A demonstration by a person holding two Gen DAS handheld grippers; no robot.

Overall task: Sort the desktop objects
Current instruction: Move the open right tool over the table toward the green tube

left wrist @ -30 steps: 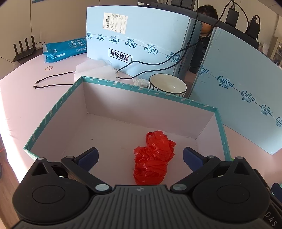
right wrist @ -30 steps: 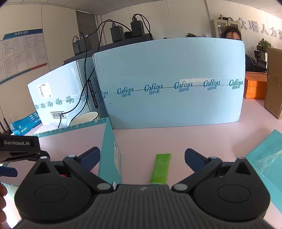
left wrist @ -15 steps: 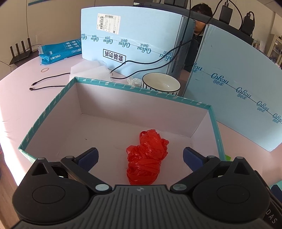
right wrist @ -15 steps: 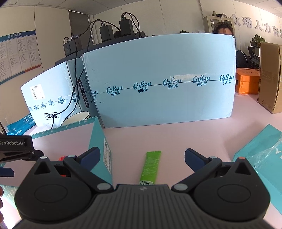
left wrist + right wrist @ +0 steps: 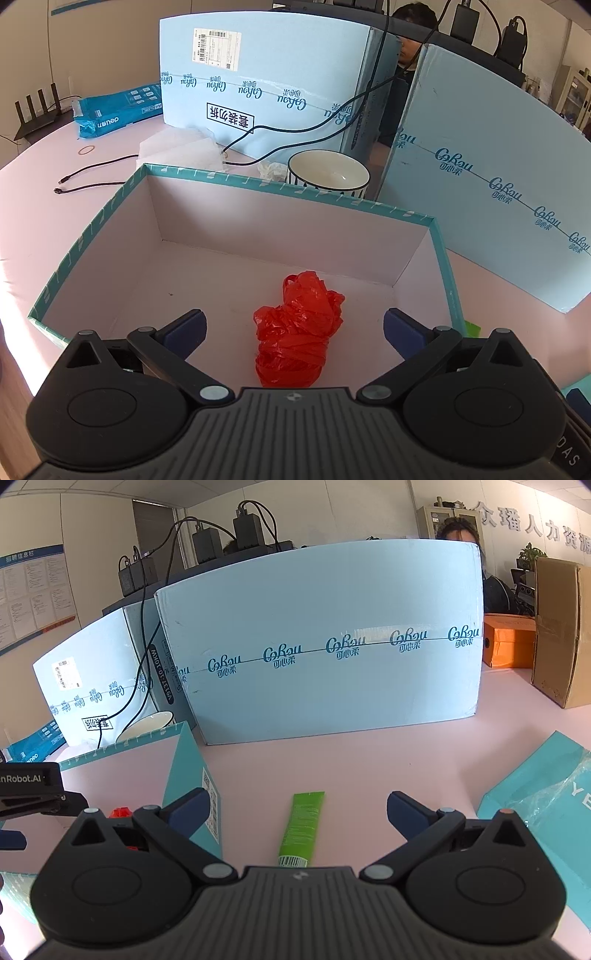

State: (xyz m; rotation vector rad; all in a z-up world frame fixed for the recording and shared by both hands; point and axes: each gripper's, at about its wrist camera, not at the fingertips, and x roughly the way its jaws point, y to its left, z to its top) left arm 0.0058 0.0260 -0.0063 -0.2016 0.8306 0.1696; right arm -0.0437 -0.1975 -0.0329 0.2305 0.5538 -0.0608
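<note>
Over the last second the right gripper [image 5: 295, 812], fingers apart, has closed on the green tube [image 5: 301, 827] on the bench, likely next for the box [image 5: 280, 188], where the red bag [image 5: 295, 332] lies under the left gripper's [image 5: 293, 328] parted fingers.

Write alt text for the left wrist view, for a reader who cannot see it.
The open left gripper hovers over a crumpled red plastic bag lying alone on the floor of a teal-rimmed open box. Behind the box, on the pink table, stand a white bowl and large light-blue cartons.
</note>
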